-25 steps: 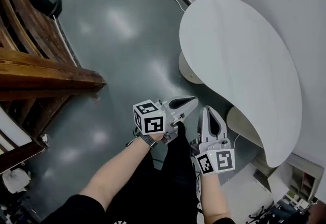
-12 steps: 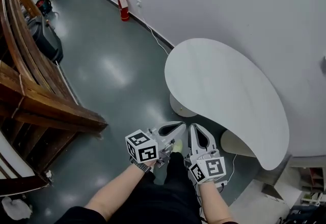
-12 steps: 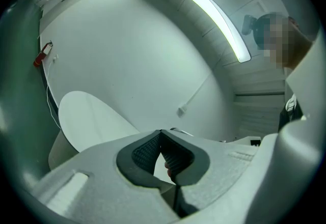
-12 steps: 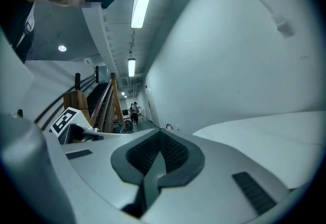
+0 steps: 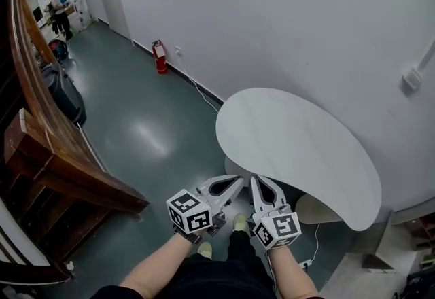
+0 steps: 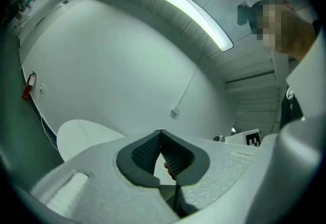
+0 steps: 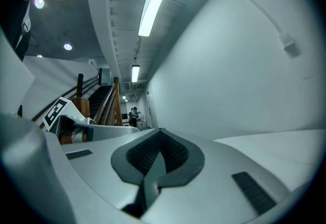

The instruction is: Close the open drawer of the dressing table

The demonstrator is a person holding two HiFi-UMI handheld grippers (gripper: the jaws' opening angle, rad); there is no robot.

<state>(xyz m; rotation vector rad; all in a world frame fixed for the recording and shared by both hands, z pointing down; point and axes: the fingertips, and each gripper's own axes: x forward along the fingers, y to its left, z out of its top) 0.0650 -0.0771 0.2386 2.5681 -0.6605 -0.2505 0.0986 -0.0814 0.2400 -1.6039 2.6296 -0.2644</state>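
A plain white wall (image 5: 292, 12) fills twelve to three o'clock, with a red fire extinguisher (image 5: 159, 57) at its foot near eleven. The glossy grey floor (image 5: 136, 121) reaches a wooden staircase (image 5: 61, 162) at nine o'clock. A strip light (image 6: 193, 14) glows overhead.

light: ceiling tubes (image 6: 193, 14) | glare: floor (image 5: 148, 136) | edges: fisheye-warped, dark | focus: sharp

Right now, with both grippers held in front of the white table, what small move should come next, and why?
Probably bring both grippers down below the near edge of the white tabletop to look for the drawer. The left gripper and right gripper are shut, empty and side by side near that edge, and no view shows a drawer.
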